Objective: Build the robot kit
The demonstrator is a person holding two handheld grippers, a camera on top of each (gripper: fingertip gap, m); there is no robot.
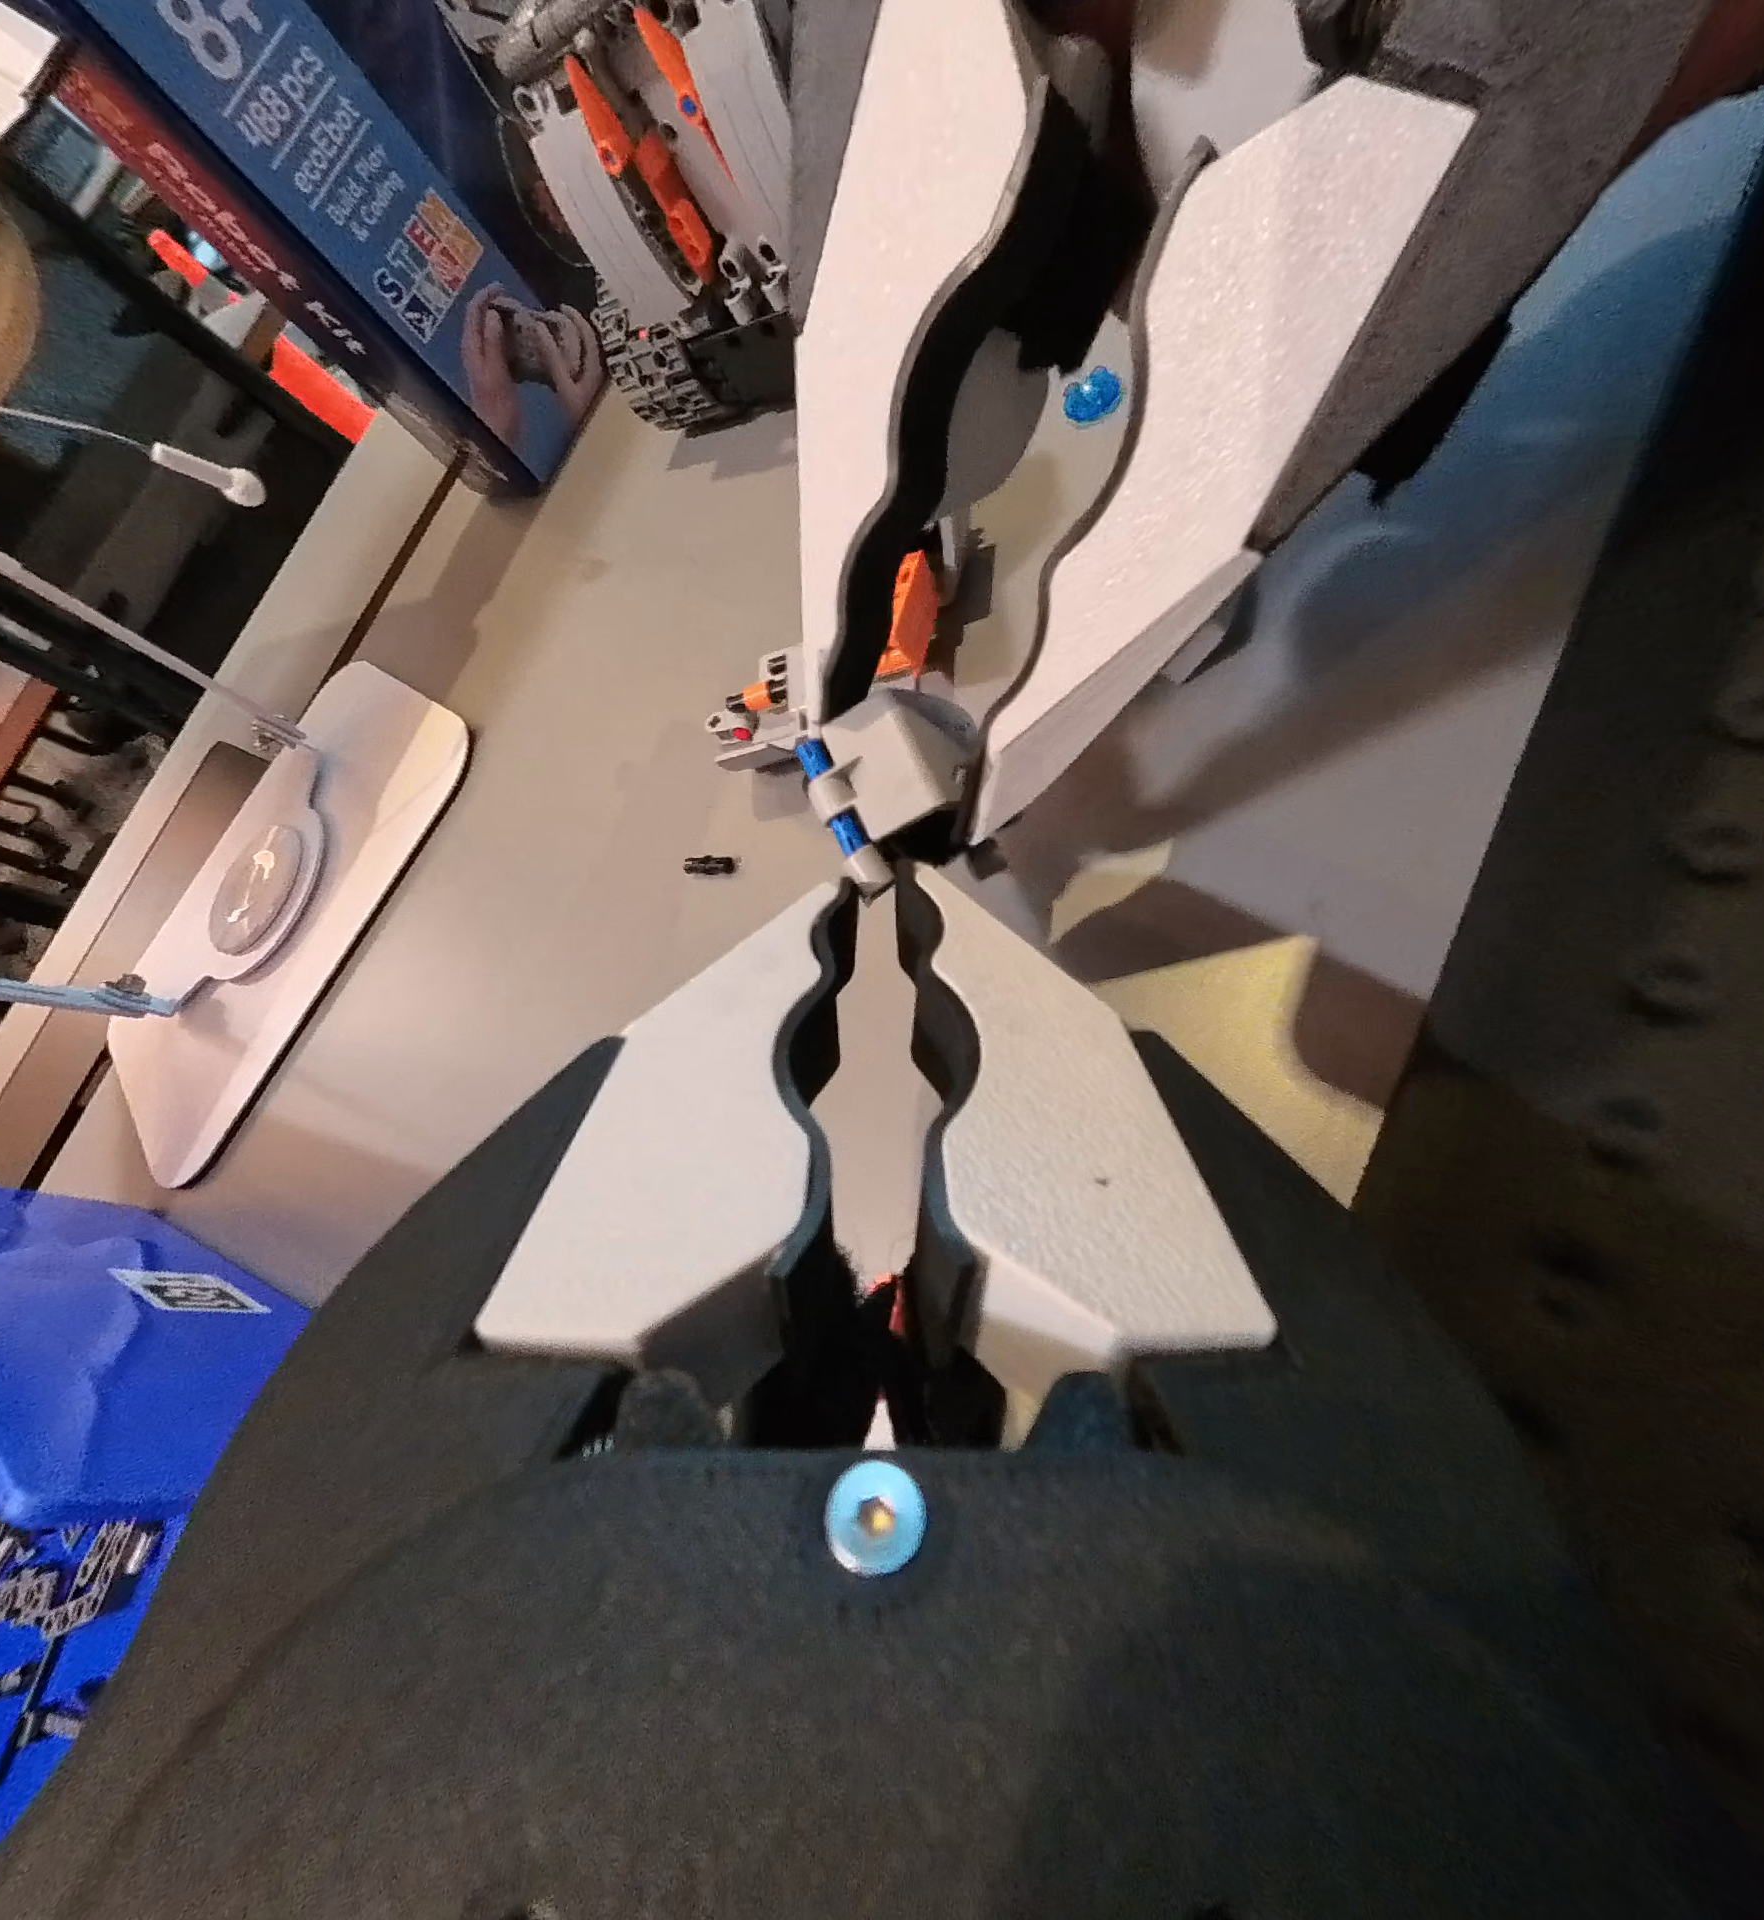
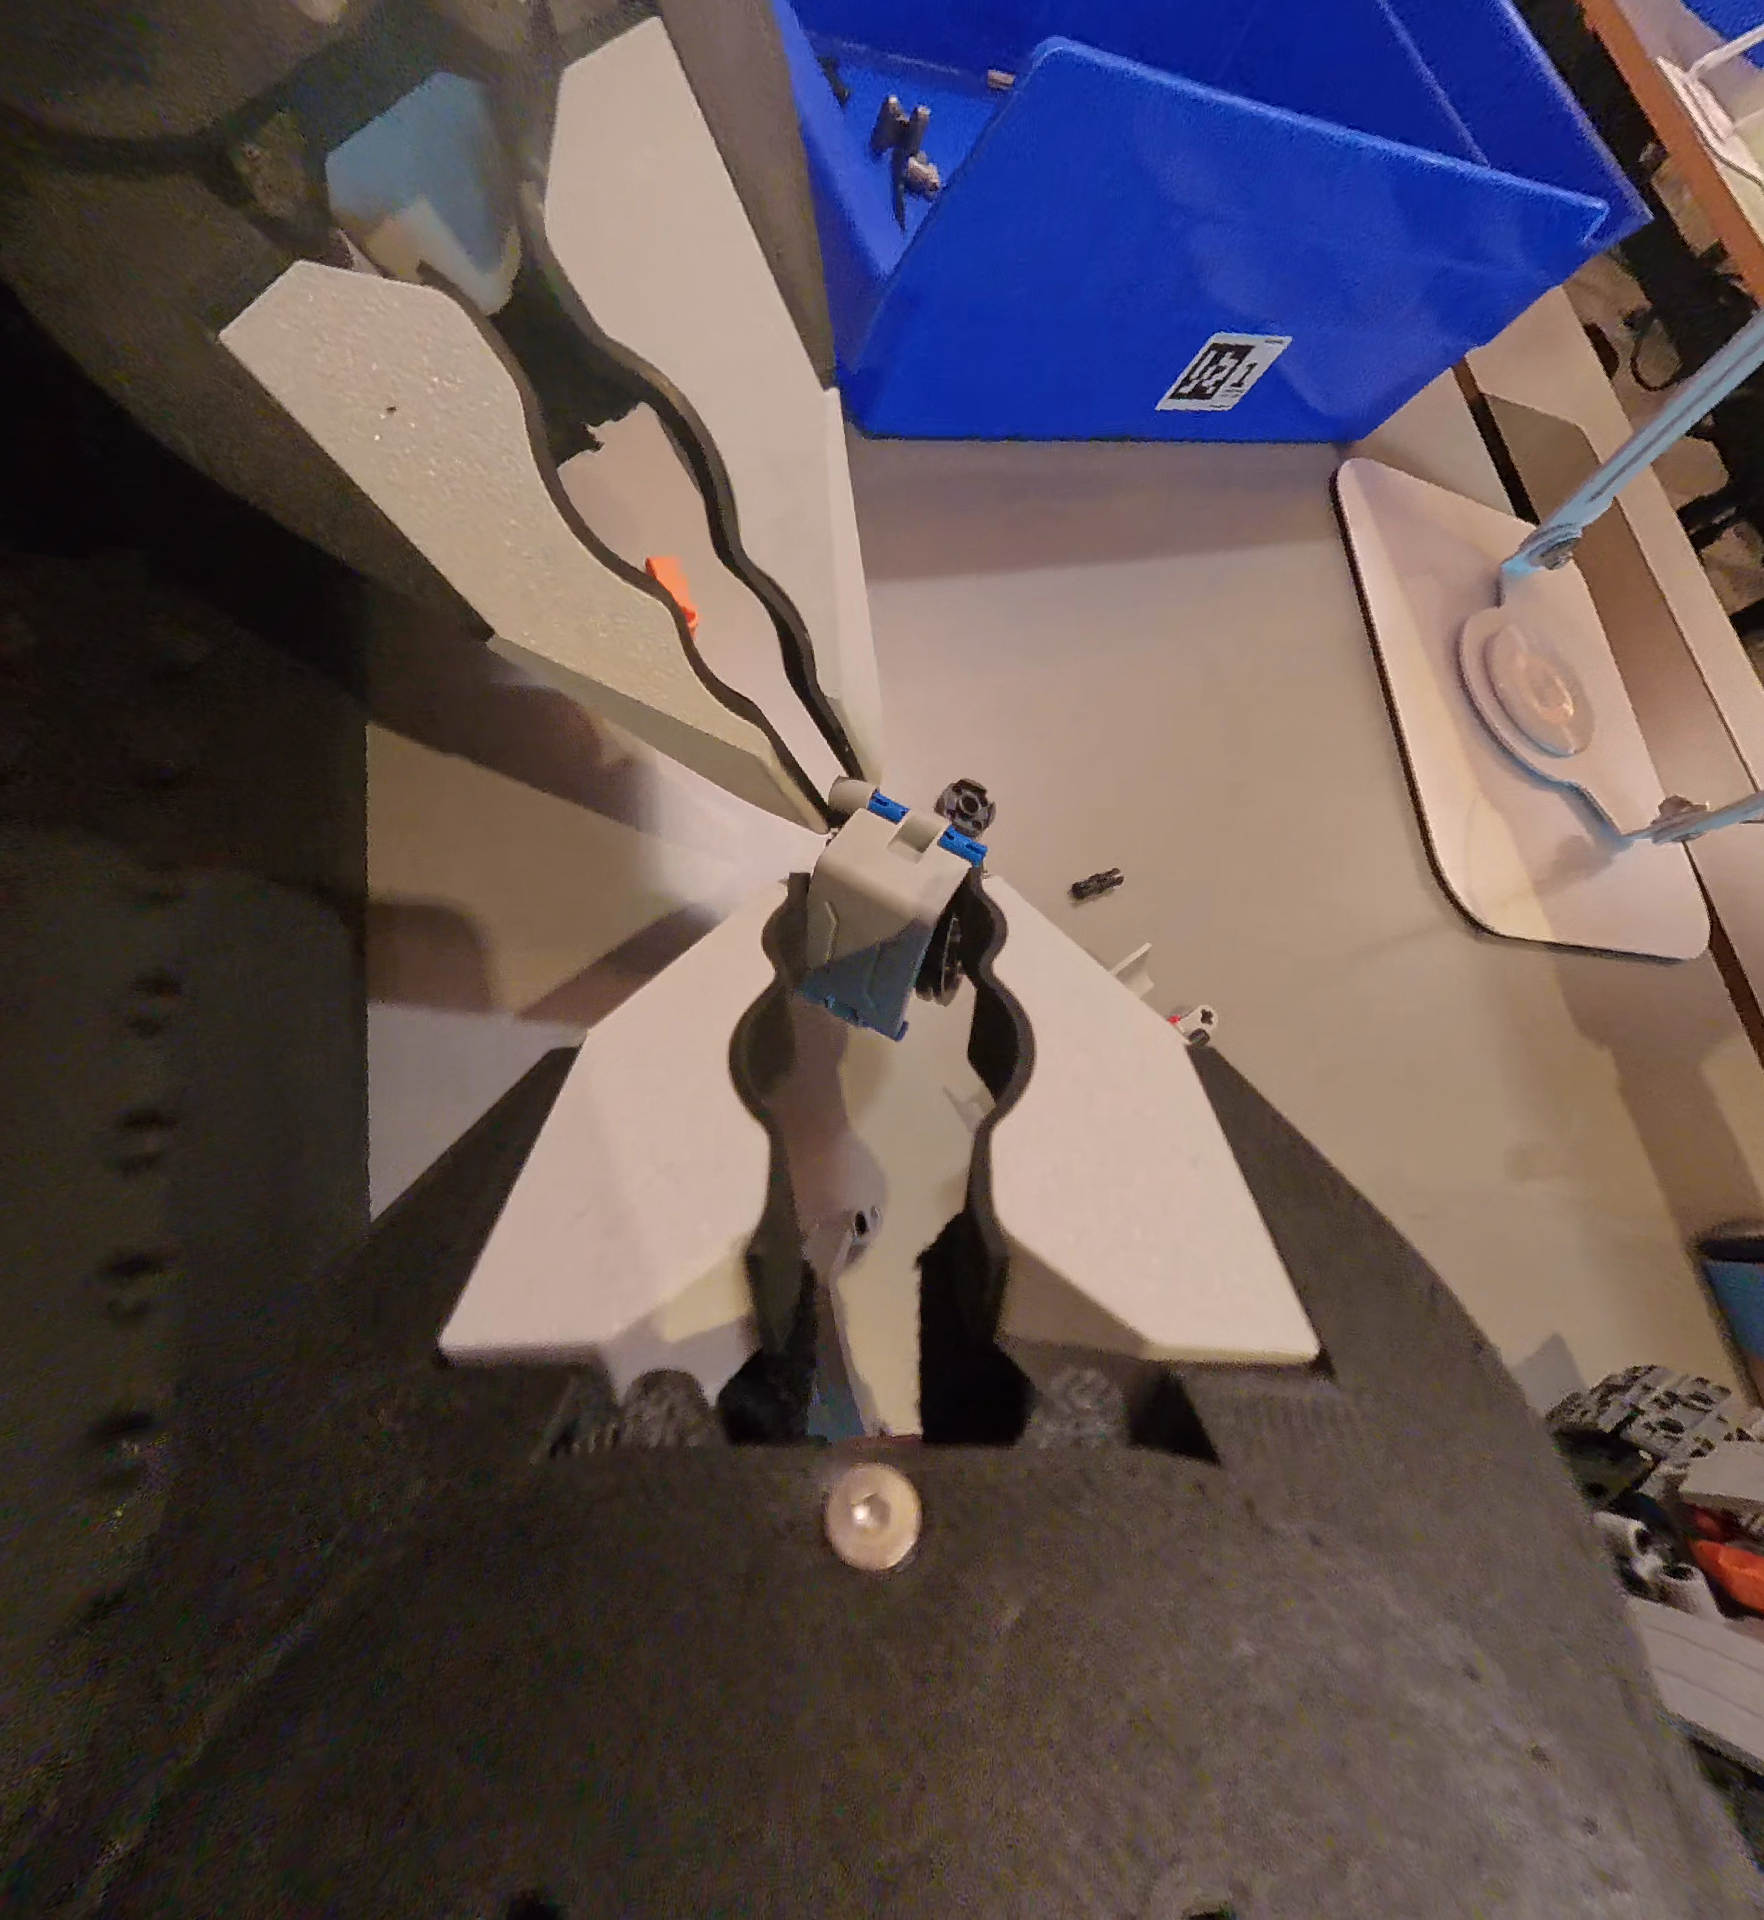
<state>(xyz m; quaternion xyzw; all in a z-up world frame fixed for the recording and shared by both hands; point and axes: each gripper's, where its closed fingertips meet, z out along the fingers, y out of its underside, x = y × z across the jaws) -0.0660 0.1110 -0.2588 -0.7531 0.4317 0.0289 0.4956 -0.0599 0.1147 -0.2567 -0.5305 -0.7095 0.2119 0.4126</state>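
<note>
Both grippers meet over the pale table [image 2: 1117, 665] on one small part. It is a grey block [image 2: 883, 904] with a blue axle [image 1: 842, 831] carrying grey bushes along one edge. My right gripper [image 2: 888, 894] is shut on the grey block, which also shows in the left wrist view [image 1: 909, 769]. My left gripper [image 1: 873, 894] is shut, its tips pinching the end bush [image 1: 870, 871] of the axle. In the right wrist view the left gripper [image 2: 842, 800] comes in from the upper left onto that bush [image 2: 850, 795].
A small black pin [image 1: 712, 863] lies on the table near a grey and orange sub-assembly [image 1: 764, 717]. A blue bin [image 2: 1221, 260] holds loose parts. There are also a white base plate with a stand [image 2: 1522, 727], a blue kit box [image 1: 338, 208] and a grey-orange model [image 1: 670, 208]. Only a small space, under 4 cm, lies between the two pairs of fingers. About 9 cm separates my right fingertips from the small black pin [image 1: 712, 863]. The right camera catches it too, in the right wrist view [image 2: 1099, 888].
</note>
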